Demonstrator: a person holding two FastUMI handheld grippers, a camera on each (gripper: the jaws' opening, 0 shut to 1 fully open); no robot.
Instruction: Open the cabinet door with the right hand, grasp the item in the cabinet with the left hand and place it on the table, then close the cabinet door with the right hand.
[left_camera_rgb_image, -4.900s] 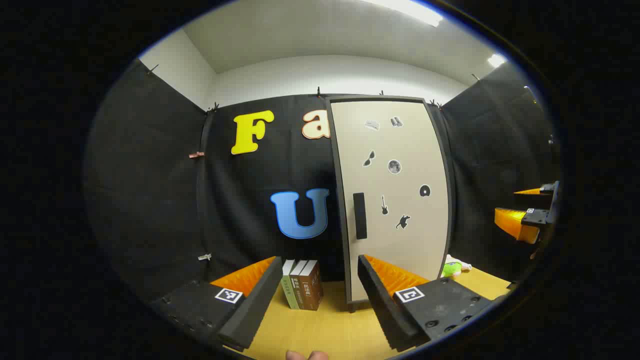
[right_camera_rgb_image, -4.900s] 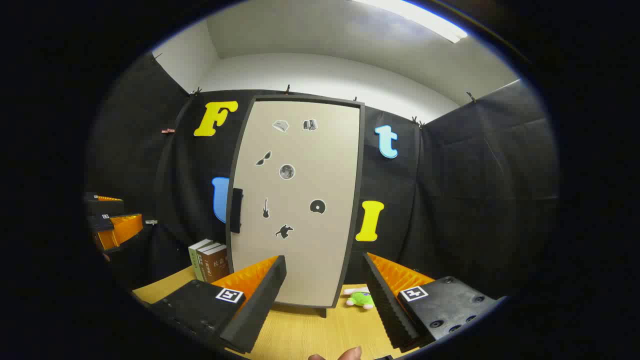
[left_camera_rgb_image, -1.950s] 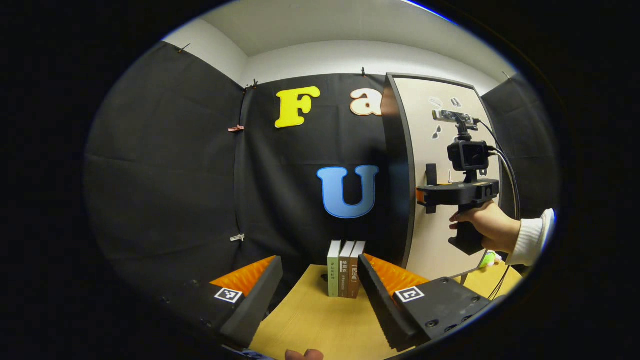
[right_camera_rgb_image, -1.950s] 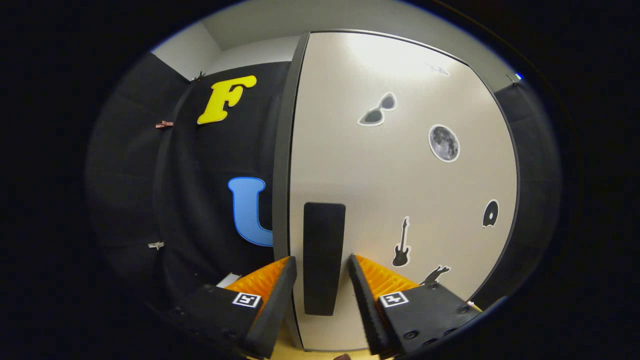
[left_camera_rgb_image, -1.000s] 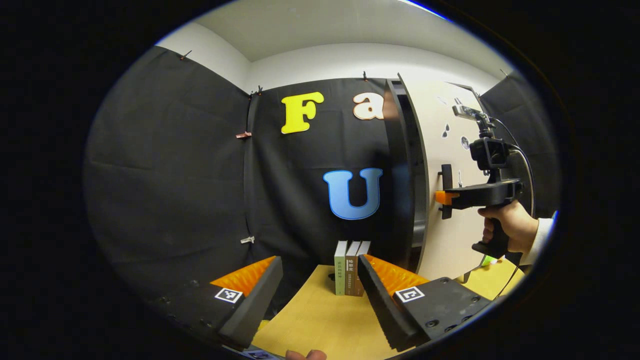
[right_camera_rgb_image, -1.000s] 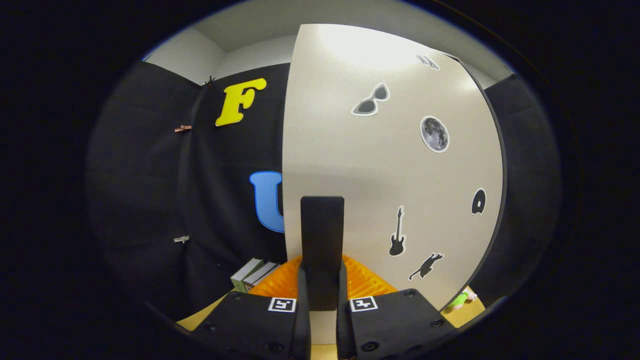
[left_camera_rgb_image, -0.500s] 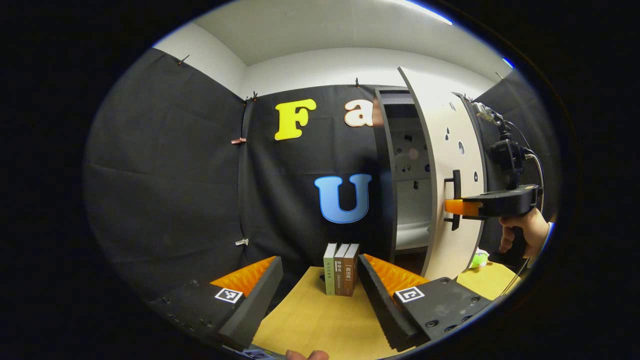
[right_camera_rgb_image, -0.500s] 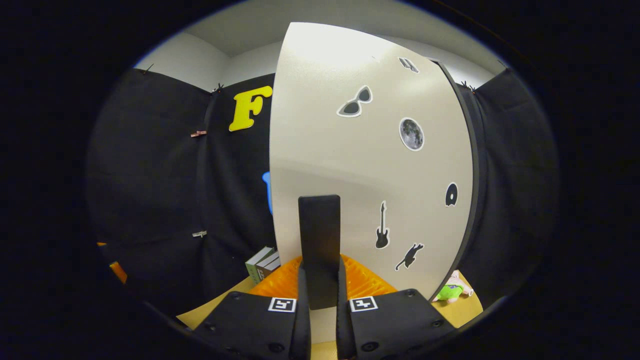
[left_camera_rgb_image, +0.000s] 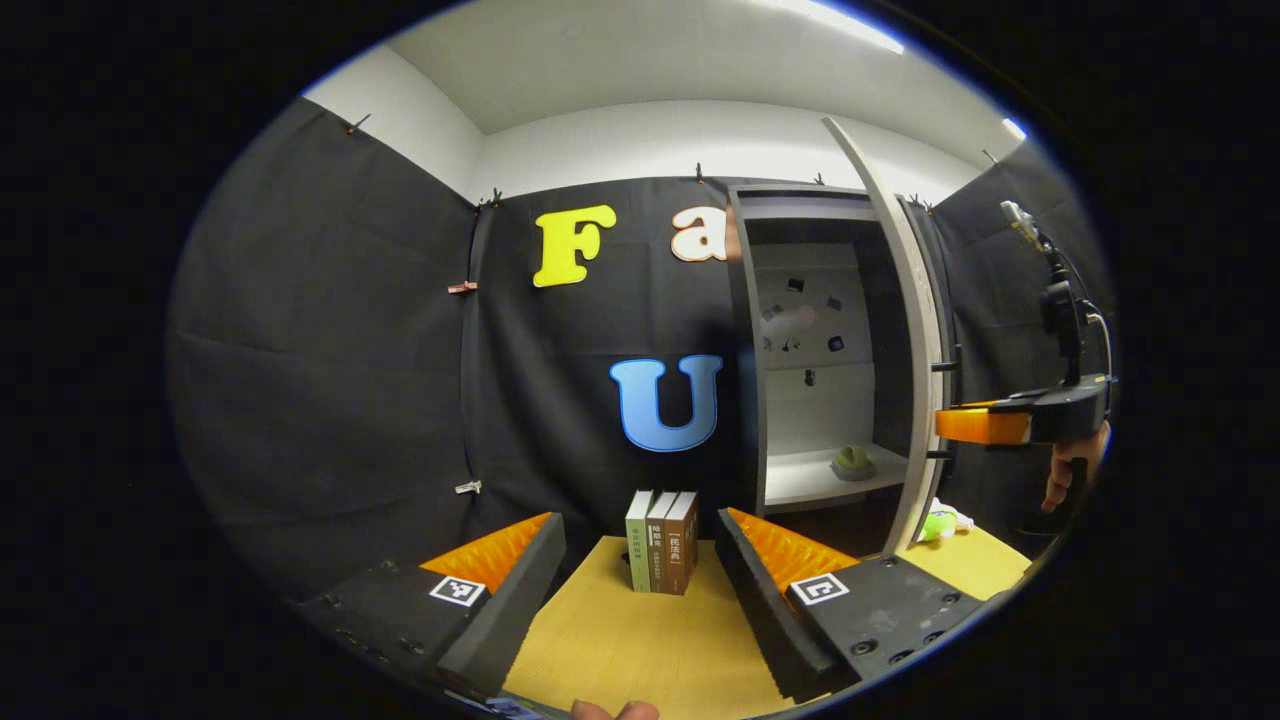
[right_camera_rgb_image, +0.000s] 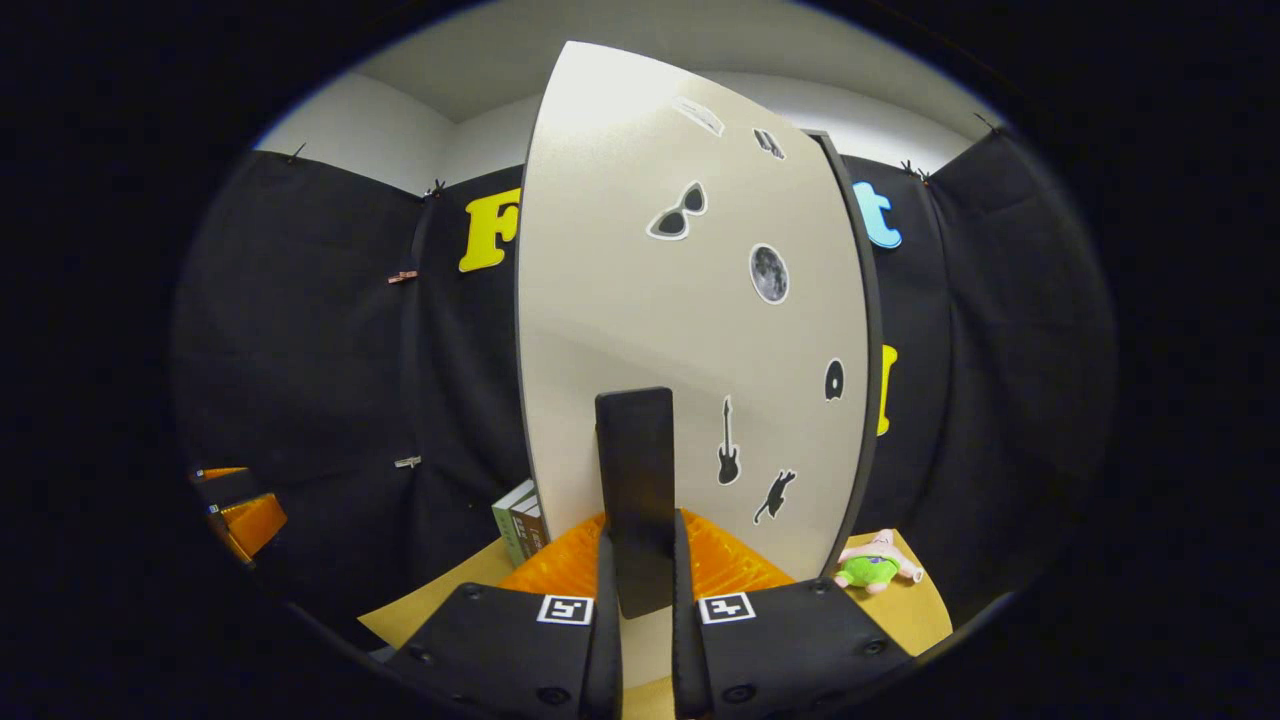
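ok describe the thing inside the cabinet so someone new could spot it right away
Find the tall cabinet against the black wall, its door swung open. On its pale lower shelf sits a small, rounded, dull olive-green item. It is the shelf's one loose object; the dark bits above it are flat stickers on the back panel.

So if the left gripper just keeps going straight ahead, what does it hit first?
Probably the books standing on the table: they sit between the left gripper fingers' line of travel, before the wall. Depth is hard to judge.
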